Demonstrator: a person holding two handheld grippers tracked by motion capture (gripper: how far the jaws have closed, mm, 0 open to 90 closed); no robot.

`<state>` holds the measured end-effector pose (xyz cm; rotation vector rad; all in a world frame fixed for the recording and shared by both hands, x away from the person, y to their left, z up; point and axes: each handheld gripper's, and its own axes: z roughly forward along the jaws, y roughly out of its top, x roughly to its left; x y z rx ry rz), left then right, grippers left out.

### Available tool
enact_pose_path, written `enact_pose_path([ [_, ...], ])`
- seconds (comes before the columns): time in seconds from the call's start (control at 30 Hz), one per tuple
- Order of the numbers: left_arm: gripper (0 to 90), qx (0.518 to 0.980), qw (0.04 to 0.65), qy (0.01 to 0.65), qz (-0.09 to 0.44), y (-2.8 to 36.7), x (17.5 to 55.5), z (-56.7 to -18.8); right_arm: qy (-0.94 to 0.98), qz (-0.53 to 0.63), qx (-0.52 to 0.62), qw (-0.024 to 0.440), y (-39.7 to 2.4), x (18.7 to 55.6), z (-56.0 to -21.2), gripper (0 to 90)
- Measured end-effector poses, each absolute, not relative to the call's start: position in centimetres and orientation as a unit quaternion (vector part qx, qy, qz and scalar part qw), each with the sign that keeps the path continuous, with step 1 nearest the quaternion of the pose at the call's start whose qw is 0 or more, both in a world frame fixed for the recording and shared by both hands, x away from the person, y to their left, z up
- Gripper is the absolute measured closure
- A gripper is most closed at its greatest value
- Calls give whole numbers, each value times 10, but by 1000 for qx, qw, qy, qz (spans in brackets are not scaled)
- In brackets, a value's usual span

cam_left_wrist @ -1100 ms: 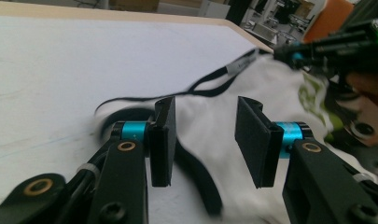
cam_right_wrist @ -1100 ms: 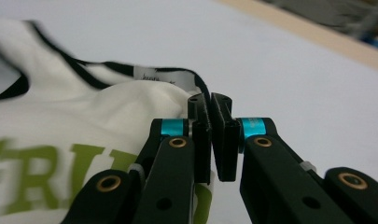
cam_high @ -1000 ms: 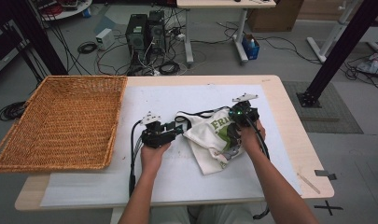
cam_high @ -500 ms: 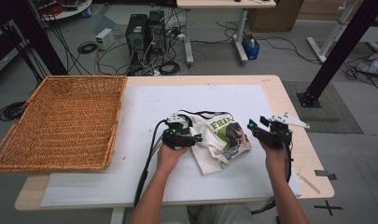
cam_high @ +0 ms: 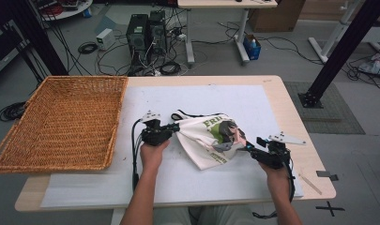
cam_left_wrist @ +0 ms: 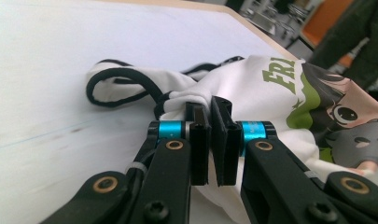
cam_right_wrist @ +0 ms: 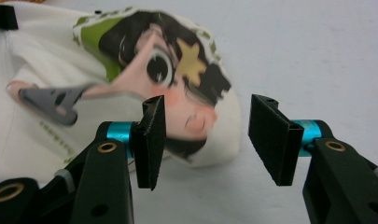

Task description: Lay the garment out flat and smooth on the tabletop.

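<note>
So I'm partway into sorting out this shirt [cam_high: 211, 140]. It sits crumpled near the middle of the desk [cam_high: 272, 101], on the white sheet [cam_high: 216, 101], with the wicker basket [cam_high: 61, 122] well off at its 9 o'clock and holding nothing as far as I can see. My guess is the shirt ends up folded or in that basket, and neither has happened yet: it's bunched up, not spread flat, not lifted.

What's done: my left tool [cam_left_wrist: 210, 109] has just closed and now pinches a fold of white cloth at the shirt's 9 o'clock edge, right by the black collar trim [cam_left_wrist: 116, 86]. The jaws are nearly together with fabric squeezed between them.

What's left: pretty much everything on the other side. My right tool [cam_right_wrist: 205, 135] has just opened to about halfway and holds nothing; it hangs just beside the shirt's 4 o'clock corner, with the hem in front of the gap but not pressed.

The shirt itself is white with a cartoon face print, green lettering and a black neckline. It's rumpled into a lump, print side up.
</note>
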<state>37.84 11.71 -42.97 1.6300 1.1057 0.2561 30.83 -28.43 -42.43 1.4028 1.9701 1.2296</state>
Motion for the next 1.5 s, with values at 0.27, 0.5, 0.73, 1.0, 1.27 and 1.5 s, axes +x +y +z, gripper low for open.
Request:
enact_pose_path([
  [0.27, 858, 666, 543, 496, 124, 138, 371, -439, 760, 408, 480, 163, -231, 321, -445, 427],
  [0.5, 624, 656, 543, 512, 115, 144, 359, -440, 801, 353, 434, 214, -218, 328, -448, 885],
  [0.73, 437, 626, 574, 520, 94, 149, 356, -430, 747, 420, 468, 215, -286, 298, -427, 841],
  [1.0, 389, 740, 486, 461, 60, 91, 380, -447, 704, 473, 491, 200, -313, 287, -424, 586],
  [1.27, 815, 728, 496, 468, 75, 101, 389, -441, 718, 459, 484, 198, -298, 292, -430, 479],
  [1.5, 817, 681, 546, 479, 92, 132, 385, -431, 763, 412, 471, 161, -255, 299, -448, 396],
])
